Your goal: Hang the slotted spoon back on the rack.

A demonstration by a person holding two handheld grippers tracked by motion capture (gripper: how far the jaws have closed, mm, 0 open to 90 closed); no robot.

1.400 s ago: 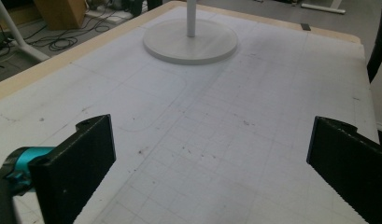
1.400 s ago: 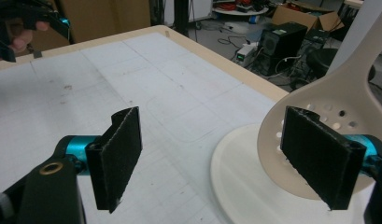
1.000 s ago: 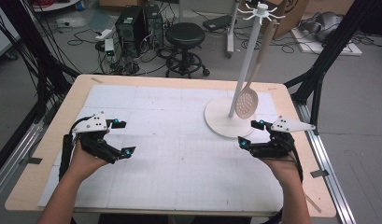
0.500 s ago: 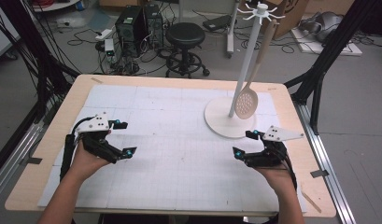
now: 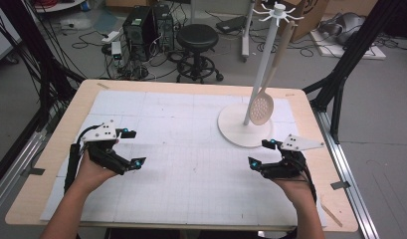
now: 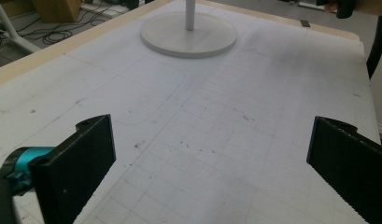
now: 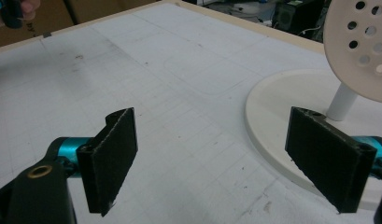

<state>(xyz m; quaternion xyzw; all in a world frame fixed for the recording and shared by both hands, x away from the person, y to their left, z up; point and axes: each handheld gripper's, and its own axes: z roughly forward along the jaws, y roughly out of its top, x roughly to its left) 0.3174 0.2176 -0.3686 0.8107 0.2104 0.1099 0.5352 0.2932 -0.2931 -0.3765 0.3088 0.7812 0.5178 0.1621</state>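
Nothing looks started: my left gripper [image 5: 132, 148] and right gripper [image 5: 261, 153] rest fingers apart, empty; slotted spoon [image 5: 261, 107] hangs on its stand [image 5: 238, 133].

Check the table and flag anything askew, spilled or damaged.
Nothing stands out. The slotted spoon hangs from the white stand, which is upright on the mat. The mat shows only light scuffs. Both the left hand-held gripper and the right hand-held gripper are open, holding nothing.
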